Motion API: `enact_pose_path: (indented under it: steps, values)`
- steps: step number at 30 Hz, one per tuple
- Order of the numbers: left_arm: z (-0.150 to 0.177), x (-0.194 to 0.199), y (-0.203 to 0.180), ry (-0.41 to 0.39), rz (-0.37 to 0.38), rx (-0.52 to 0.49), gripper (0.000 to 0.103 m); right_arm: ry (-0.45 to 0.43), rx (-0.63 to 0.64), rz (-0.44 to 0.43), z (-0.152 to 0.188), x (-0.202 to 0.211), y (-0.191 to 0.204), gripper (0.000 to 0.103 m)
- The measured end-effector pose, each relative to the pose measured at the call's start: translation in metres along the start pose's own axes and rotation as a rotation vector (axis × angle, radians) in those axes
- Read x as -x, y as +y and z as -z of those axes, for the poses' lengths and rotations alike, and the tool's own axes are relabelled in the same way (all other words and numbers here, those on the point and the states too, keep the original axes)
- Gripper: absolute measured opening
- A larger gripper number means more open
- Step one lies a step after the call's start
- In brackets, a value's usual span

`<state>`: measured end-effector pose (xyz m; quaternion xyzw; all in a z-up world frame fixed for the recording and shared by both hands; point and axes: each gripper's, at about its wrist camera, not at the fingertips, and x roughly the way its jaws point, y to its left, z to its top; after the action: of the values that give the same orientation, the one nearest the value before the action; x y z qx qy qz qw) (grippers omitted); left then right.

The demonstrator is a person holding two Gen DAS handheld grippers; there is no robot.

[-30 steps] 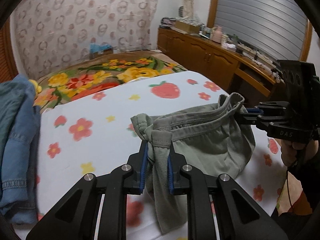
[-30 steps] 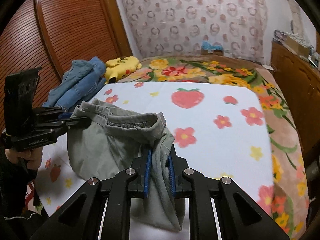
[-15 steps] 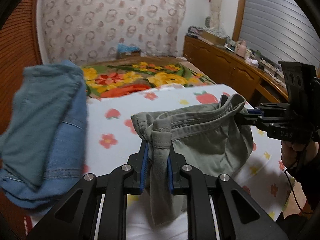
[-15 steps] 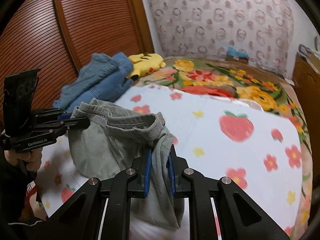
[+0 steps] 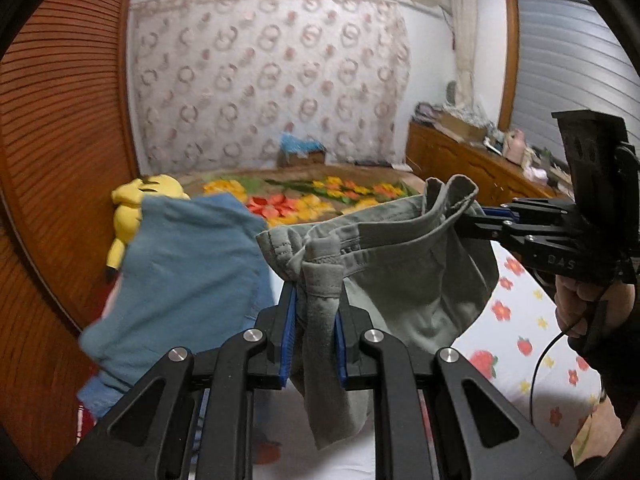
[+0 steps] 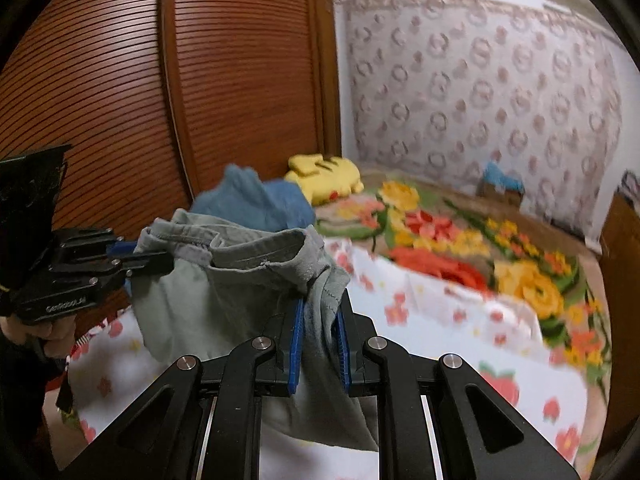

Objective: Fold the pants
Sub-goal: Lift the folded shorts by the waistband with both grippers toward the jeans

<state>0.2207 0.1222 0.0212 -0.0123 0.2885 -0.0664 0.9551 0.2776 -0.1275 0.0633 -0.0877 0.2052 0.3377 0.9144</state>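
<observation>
Above floral bed sheet (image 5: 516, 344) | both grippers (image 5: 316, 320) (image 6: 319, 332) pinch grey pants (image 5: 404, 280) | wooden wardrobe (image 6: 220, 80) behind

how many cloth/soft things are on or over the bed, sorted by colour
Grey-green: 1, the pants, held at the waistband by both grippers
Blue: 1, a denim garment
Yellow: 1, a plush toy
White with flowers: 1, the sheet
Brown floral: 1, the blanket
Total: 5

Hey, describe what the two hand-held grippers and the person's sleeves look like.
Both are matte black with angular, cut-out linkage arms, silver pivot bolts and blue pads on the fingers. The left hand-held gripper shows pale lettering on its side in the right wrist view. The right hand-held gripper has a thin black cable hanging below its handle. The sleeves look dark.
</observation>
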Motion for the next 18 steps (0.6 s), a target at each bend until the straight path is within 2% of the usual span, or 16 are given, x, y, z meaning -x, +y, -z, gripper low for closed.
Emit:
enact_pose_path:
  steps: [7,18]
  values:
    - [-0.008,0.012,0.025,-0.035,-0.094,-0.001,0.018,-0.021,0.048,-0.02,-0.02,-0.027,0.007,0.015]
    - [0.006,0.017,0.067,-0.027,-0.169,0.063,0.018,0.004,0.155,-0.07,-0.063,-0.094,0.014,0.015]
